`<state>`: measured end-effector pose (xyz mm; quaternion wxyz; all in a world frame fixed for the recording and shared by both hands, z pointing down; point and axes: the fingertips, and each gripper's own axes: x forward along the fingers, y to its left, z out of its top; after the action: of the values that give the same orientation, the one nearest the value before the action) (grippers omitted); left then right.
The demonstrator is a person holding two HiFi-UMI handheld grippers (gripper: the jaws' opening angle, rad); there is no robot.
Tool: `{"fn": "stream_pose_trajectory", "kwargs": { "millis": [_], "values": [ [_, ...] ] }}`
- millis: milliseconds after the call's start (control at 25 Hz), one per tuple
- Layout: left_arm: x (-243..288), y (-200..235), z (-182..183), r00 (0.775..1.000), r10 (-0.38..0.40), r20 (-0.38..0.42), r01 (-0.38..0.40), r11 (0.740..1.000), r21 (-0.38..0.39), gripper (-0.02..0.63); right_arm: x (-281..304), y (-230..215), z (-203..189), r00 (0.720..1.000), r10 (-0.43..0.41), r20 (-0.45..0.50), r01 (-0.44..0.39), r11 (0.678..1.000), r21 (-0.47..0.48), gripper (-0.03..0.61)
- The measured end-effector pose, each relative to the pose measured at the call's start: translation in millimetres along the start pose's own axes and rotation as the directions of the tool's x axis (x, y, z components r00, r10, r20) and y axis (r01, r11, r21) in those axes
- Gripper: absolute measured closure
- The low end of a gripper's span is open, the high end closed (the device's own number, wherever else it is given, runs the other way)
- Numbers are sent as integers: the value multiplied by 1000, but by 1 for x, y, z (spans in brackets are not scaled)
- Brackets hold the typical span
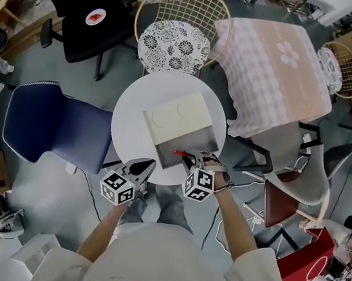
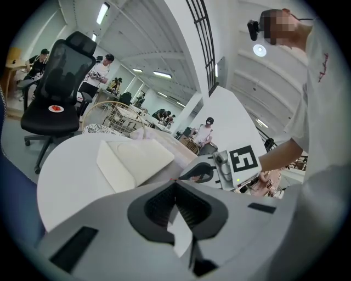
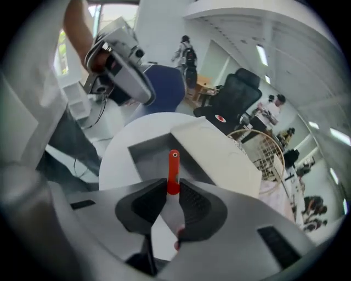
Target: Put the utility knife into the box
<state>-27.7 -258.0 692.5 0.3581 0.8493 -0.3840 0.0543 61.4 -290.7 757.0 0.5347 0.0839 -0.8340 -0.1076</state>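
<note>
One utility knife (image 3: 173, 167) hangs pinched in our right gripper (image 1: 189, 160) over the box (image 1: 195, 139) for release; our left gripper (image 2: 175, 185) rests closed, empty.

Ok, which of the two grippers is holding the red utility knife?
The right gripper, clamped on the utility knife at the box; the left gripper is shut with nothing in it.

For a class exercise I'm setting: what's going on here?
A person works at a round white table with a gripper in each hand. The right gripper is shut on a red utility knife, holding it over the near end of an open grey box with a white lid. The left gripper, shut and empty, hangs by the table's near edge. The knife is not yet in the box.
</note>
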Motion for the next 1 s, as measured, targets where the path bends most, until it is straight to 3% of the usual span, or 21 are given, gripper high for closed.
{"fn": "stream_pose_trajectory", "kwargs": {
  "millis": [80,160,480,640,1000],
  "values": [
    [-2,0,1,1000,1,5,-1,1000,-3,603,4,2,-2,999,2,-35,-6,994,-113,497],
    [-5,2,2,1000,4,9,-4,1000,-5,603,8,2,-1,999,11,-53,-20,986,-168,498],
    [-11,8,2,1000,20,17,-20,1000,-21,603,27,-2,-1,986,133,-98,-145,981,-127,497],
    [-14,10,0,1000,26,13,-26,999,-32,603,46,-4,-8,969,183,-168,-210,965,-156,497],
    [-18,19,0,999,46,16,-45,998,-53,603,74,2,-19,924,283,-255,-321,939,-121,497]
  ]
}}
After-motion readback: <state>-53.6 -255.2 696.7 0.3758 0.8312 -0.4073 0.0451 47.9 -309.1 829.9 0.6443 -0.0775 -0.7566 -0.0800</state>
